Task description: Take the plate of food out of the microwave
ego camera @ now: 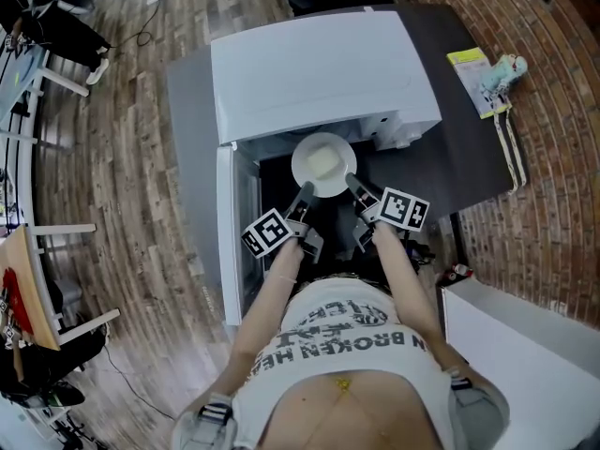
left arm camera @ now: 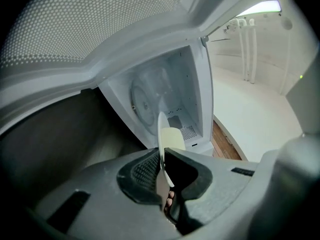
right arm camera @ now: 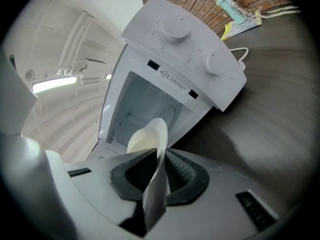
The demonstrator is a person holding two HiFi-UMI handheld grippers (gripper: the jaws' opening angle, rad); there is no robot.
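White plate: it is held level at the mouth of the microwave, with its far rim just under the front edge of the top.
Pale food: a cream-coloured lump is seen in the plate's middle; the plate is judged to be kept level so that nothing slides.
Left gripper: its jaws are drawn narrow and clamped on the near-left rim; in the left gripper view the thin edge is seen pinched between the dark pads.
Right gripper: it is likewise closed on the near-right rim, the edge being gripped between its pads in the right gripper view.
Two-sided grip: the rim is taken at two points, probably so that the load is balanced and tipping is prevented.
Door: it is swung open to the left, so the way out toward the person is left free.
Turntable: it is seen bare in the far cavity, so the plate is judged lifted off it.
Step in hand: the withdrawal is judged nearly done; a set-down place is not yet reached, and the dark table to the right seems likely.
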